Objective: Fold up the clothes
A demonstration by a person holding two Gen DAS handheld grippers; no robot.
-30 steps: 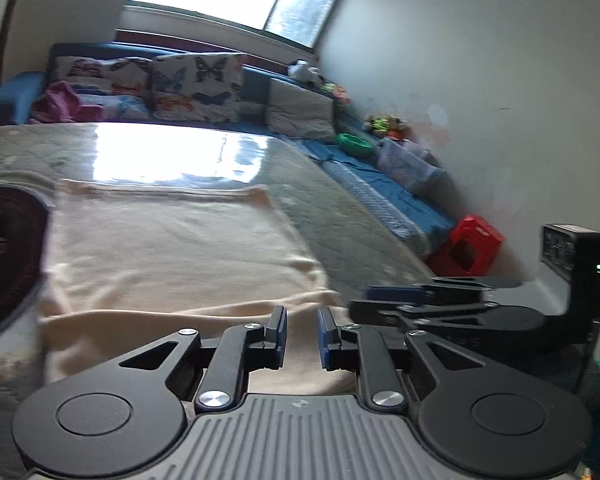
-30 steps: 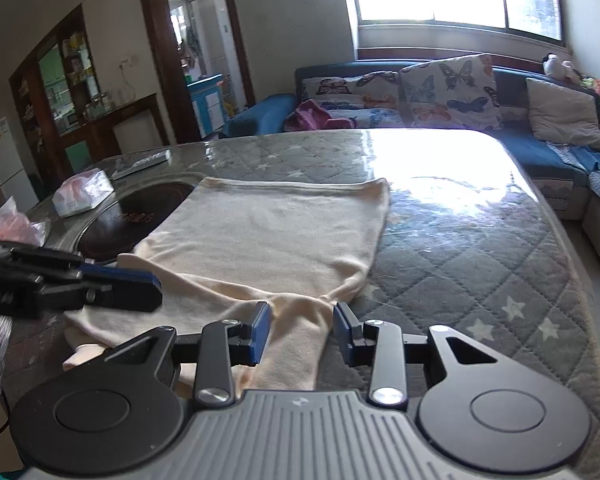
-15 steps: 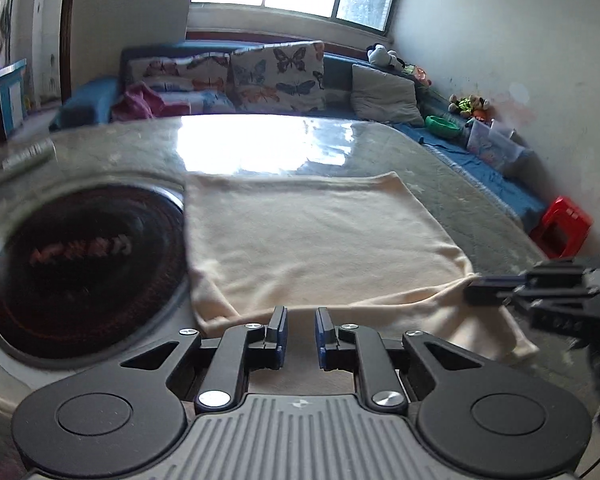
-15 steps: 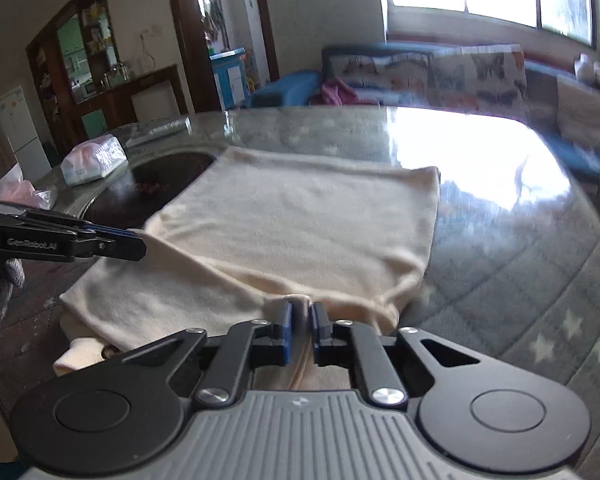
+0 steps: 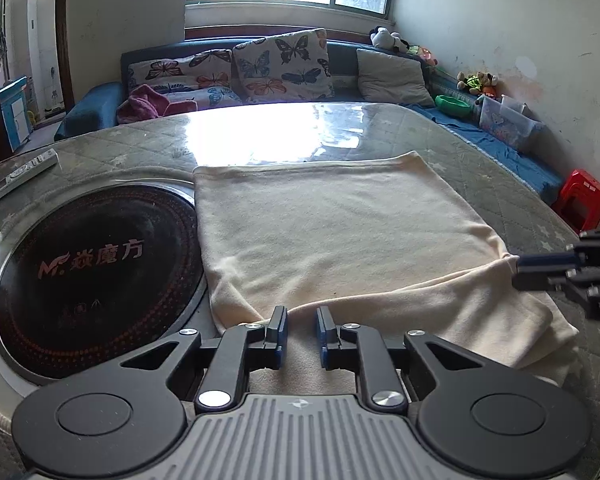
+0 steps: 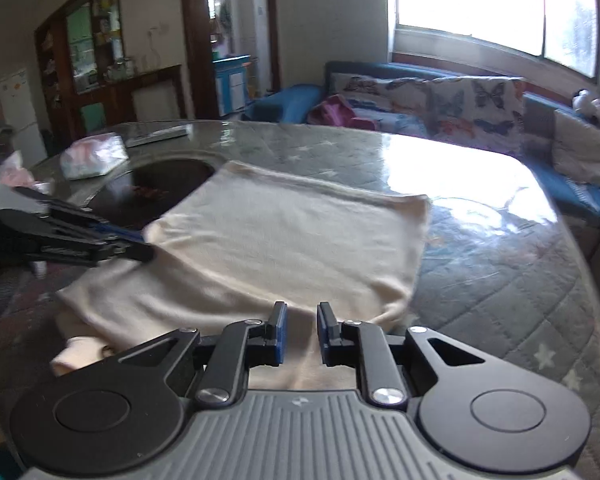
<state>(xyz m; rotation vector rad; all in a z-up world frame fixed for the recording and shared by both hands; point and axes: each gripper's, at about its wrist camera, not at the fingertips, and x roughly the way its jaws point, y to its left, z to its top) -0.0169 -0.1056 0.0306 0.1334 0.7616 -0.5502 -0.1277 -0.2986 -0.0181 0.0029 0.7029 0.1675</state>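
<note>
A cream garment [image 5: 332, 236] lies flat on the quilted table, its near part folded over into a crease across the front; it also shows in the right wrist view [image 6: 284, 240]. My left gripper [image 5: 300, 334] sits low at the garment's near left edge, jaws slightly apart with cloth between them, not pinched. My right gripper [image 6: 299, 334] is at the near right corner, jaws likewise slightly apart over cloth. Each gripper's tip shows in the other view, touching the fold's end: the right one [image 5: 540, 268], the left one [image 6: 132, 250].
A round black induction hob [image 5: 88, 272] is set in the table left of the garment. A remote [image 5: 20, 174] and a tissue pack [image 6: 94, 156] lie beyond it. A sofa with butterfly cushions [image 5: 276, 66] and a red stool [image 5: 584, 200] stand past the table edges.
Both grippers have opened slightly from a near-shut pinch. The right gripper let go of the cloth fold it pinched. Both views swung round to face the garment squarely.
</note>
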